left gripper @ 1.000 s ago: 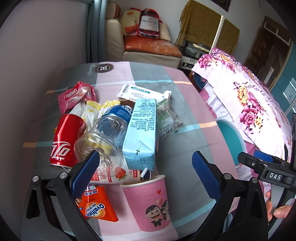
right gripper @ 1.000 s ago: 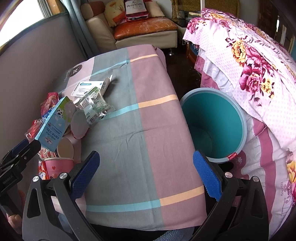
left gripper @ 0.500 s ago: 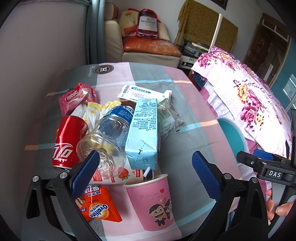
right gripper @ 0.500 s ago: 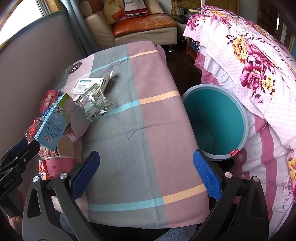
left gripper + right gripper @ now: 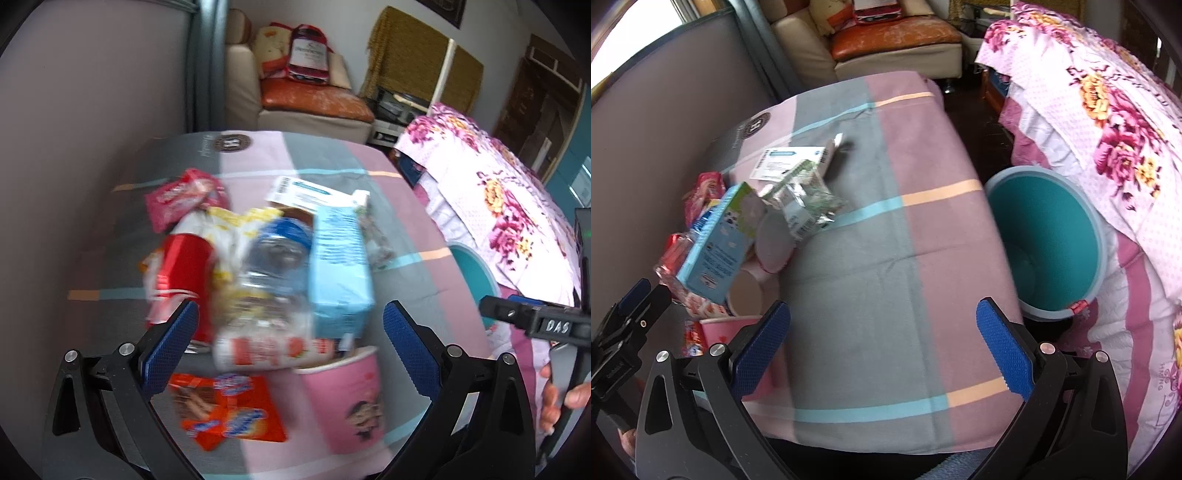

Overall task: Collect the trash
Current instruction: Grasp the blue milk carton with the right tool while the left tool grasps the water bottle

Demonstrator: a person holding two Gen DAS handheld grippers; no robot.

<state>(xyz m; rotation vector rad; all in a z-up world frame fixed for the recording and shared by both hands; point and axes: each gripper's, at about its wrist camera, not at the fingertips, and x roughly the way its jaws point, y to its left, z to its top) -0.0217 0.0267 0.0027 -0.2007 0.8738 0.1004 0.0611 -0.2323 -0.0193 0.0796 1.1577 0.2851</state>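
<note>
The counter [image 5: 871, 280], draped in a pink, grey and blue striped cloth, fills the middle of both views. At the right of the right wrist view a floral bed cover [image 5: 1108, 122] hangs down, and the teal bin [image 5: 1049, 243] stands open-mouthed between it and the counter's right edge.

The trash lies heaped in the left-centre of the left wrist view, blurred. A light blue carton [image 5: 338, 266] leans over a clear plastic bottle [image 5: 273, 269], with a red can [image 5: 181, 280] just left of the bottle. Below them in the frame stand a pink paper cup [image 5: 347, 398] and, to its left, an orange snack packet [image 5: 225, 410]. A pink wrapper [image 5: 181, 197] sits at the heap's upper left, a white printed packet [image 5: 314, 192] at its top.

The left tool [image 5: 290, 339] has its blue pads spread wide around the near side of the heap, gripping nothing. The right tool [image 5: 882, 343] is likewise spread wide over bare cloth, holding nothing.
</note>
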